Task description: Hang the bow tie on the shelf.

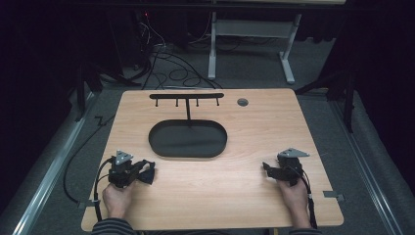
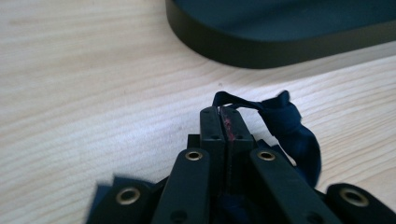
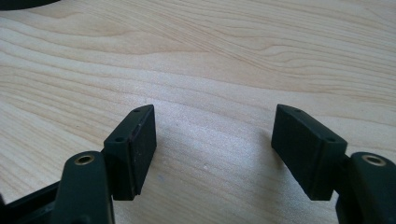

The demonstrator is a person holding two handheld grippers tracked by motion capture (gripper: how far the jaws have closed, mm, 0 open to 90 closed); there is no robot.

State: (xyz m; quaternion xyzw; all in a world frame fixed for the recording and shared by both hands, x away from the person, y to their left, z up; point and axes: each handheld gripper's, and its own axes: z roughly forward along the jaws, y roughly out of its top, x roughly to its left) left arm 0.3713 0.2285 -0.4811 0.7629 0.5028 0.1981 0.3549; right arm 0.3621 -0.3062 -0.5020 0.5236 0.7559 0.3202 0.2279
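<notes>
Two hand-held grippers rest low on a wooden worktop [image 1: 235, 191], the left one clamped on a dark blue strip of cloth.

The left gripper [image 2: 226, 122] lies under the person's left hand [image 1: 116, 198], forearm coming in from the near edge in a striped sleeve; its fingers [image 2: 211, 128] are pressed together on the dark blue cloth strip [image 2: 289, 128], which loops out past the fingertips to one side and rests on the wood. Beyond those fingertips, well apart, sits the black oval tray base [image 2: 261, 46] of a stand whose thin post rises to a bar with small hooks [image 1: 186, 96]. The right gripper [image 3: 214, 140] is held by the right hand [image 1: 295, 196] near the worktop's other side; its fingers [image 3: 135, 144] stand wide apart with bare wood between them.
</notes>
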